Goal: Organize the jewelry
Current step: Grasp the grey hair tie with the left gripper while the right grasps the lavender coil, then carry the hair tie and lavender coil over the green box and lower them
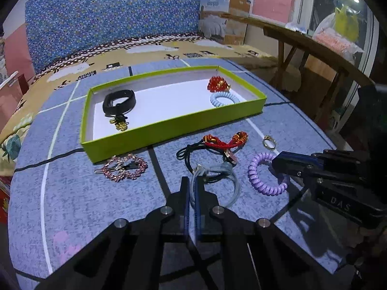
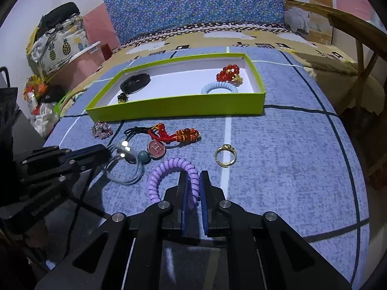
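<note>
A green tray (image 1: 169, 125) (image 2: 179, 108) holds a black band (image 1: 118, 101), a red bead bracelet (image 1: 217, 83) and a light blue coil tie (image 1: 223, 99). My left gripper (image 1: 192, 181) is shut on a clear blue hair tie (image 1: 232, 188) (image 2: 125, 178) lying on the cloth. My right gripper (image 2: 193, 176) (image 1: 278, 162) is shut on a purple coil tie (image 2: 164, 169) (image 1: 256, 174). Loose on the cloth lie a red cord bracelet (image 1: 225, 142) (image 2: 179, 134), a gold ring (image 1: 269, 142) (image 2: 226, 155), a pink charm (image 2: 156, 148) and a pink bead bracelet (image 1: 123, 168) (image 2: 101, 129).
A blue patterned cloth (image 2: 278, 145) covers the surface. A wooden bench (image 1: 302, 46) stands at the right, a cardboard box (image 1: 225, 21) at the back. Bags (image 2: 55, 43) are piled at the left in the right wrist view.
</note>
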The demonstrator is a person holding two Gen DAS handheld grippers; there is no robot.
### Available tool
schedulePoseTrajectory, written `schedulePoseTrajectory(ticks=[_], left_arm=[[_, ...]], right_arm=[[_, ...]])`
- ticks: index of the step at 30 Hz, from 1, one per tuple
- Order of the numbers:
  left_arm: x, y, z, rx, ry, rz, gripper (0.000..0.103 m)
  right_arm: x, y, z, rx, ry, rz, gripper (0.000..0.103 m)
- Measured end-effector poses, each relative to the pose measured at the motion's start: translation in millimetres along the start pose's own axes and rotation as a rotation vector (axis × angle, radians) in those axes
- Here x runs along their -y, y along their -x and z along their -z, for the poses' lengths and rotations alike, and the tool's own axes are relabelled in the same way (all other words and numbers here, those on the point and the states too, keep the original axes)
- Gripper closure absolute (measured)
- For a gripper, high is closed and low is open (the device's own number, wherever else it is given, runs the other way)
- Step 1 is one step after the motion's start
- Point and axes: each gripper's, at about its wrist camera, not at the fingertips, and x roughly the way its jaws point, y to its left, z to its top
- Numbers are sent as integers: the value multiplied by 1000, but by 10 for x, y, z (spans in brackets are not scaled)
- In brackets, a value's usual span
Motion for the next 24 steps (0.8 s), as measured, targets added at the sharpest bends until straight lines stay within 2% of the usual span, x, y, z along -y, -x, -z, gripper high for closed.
schedulePoseTrajectory(ticks=[10,24], left_arm=[[-69,225,53,50,29,20,100],[-103,340,-81,93,20,29,100]], right_arm=[[-20,183,29,45,-14,-15,94],[-80,301,-80,86,6,-16,94]])
